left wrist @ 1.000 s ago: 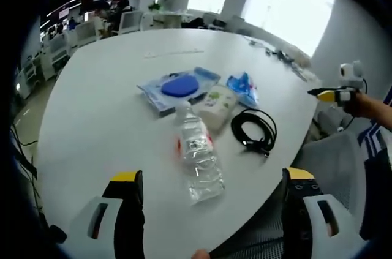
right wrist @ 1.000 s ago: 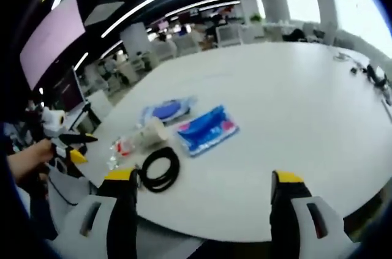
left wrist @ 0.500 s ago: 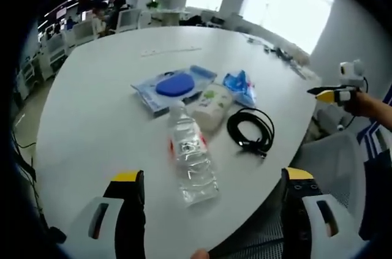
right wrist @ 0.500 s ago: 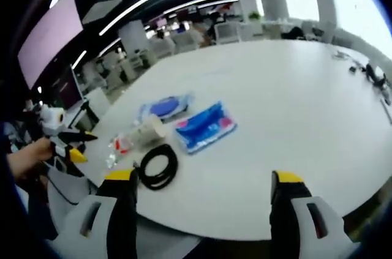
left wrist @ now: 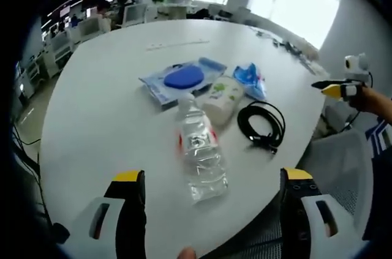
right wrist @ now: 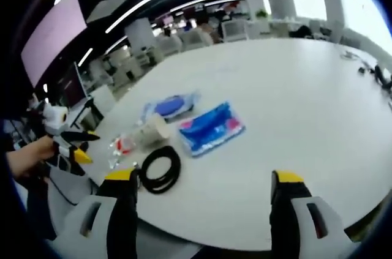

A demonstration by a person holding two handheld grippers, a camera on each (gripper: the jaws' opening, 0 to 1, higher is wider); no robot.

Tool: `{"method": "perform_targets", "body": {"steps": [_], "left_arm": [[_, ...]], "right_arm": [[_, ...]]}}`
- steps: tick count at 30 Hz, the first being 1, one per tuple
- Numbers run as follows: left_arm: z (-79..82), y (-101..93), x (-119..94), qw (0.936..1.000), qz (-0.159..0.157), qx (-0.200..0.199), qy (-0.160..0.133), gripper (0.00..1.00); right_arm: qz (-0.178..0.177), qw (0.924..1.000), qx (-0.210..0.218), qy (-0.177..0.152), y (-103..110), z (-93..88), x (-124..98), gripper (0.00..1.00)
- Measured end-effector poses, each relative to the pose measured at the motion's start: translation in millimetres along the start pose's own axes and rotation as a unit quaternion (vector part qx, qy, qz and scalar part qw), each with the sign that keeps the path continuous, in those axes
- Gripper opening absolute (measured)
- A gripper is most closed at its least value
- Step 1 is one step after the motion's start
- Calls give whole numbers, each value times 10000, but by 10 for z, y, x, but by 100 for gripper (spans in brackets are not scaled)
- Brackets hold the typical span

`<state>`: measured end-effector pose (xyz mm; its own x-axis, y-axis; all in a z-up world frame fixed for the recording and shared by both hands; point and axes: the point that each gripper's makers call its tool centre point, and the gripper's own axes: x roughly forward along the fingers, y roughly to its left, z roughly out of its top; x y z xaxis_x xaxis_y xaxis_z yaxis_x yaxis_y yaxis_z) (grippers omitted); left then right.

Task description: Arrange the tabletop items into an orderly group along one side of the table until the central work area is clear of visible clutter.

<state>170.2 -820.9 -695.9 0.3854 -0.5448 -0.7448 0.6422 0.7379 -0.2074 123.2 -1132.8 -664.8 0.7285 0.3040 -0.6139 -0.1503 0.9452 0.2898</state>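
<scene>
Five items lie clustered near the table [left wrist: 92, 118] edge facing you: a clear water bottle [left wrist: 199, 155] on its side, a white wipes pack [left wrist: 222, 92], a blue-disc packet [left wrist: 180, 79], a blue pouch [right wrist: 210, 127] and a coiled black cable [left wrist: 262, 125]. Your left gripper [left wrist: 208, 210] and right gripper [right wrist: 202, 207] both hover spread wide, holding nothing.

Hazards from here:
- The bottle is round and lying flat; a glancing jaw contact would likely roll it toward the edge.
- The cable coil is loose; pinching one loop may drag it into the wipes pack.
- The pouch is thin; a shallow grip could slip.
</scene>
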Motion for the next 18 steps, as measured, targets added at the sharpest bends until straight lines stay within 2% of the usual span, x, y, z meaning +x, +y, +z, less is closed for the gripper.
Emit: {"method": "perform_targets", "body": {"steps": [13,18], "left_arm": [[27,-21,143,9999,22,-119,60,87],[-7,-50,202,9998,-5,-161,133,87]], "right_arm": [[270,9995,-79,120,88,19,207,87],[371,9987,-269,221,161,11,267,87]]}}
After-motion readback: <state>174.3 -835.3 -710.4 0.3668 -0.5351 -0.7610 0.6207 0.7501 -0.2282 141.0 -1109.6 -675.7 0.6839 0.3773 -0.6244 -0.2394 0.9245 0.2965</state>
